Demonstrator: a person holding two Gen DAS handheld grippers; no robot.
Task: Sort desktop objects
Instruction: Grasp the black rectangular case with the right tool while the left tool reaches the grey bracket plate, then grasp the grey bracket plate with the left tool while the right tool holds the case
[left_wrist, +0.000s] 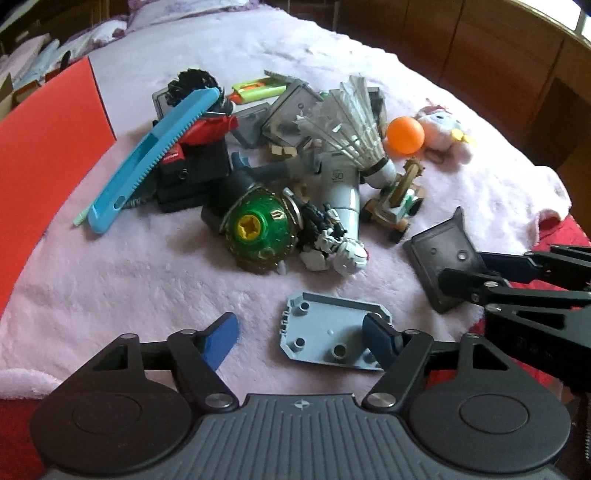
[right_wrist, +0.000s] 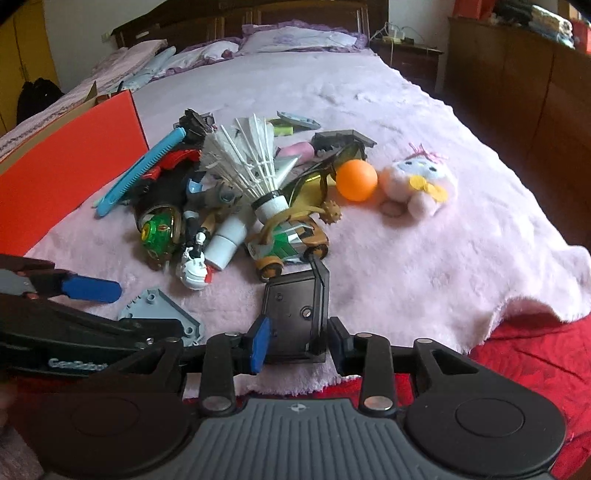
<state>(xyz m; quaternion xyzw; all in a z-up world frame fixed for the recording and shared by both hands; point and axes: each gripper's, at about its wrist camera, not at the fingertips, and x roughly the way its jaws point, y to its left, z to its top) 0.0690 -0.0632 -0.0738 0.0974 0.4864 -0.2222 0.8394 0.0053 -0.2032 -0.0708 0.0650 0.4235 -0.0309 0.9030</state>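
A heap of toys lies on a pink blanket (left_wrist: 147, 280): a shuttlecock (left_wrist: 351, 125), a green spinning top (left_wrist: 258, 229), a white robot figure (left_wrist: 343, 254), a toy car (left_wrist: 395, 206) and a light-blue comb-like piece (left_wrist: 147, 162). In front of the heap lies a light-grey plate (left_wrist: 325, 332). My left gripper (left_wrist: 301, 339) is open, its right finger resting over that plate's edge. My right gripper (right_wrist: 297, 341) holds a dark-grey plate (right_wrist: 291, 310) tilted up between its pads. It enters the left wrist view as the right gripper (left_wrist: 476, 269).
An orange ball (right_wrist: 356, 181) and a pink plush toy (right_wrist: 421, 184) sit right of the heap. A red board (right_wrist: 62, 173) stands at the left. A red quilt (right_wrist: 535, 362) shows past the blanket's near edge. Wooden furniture lines the right side.
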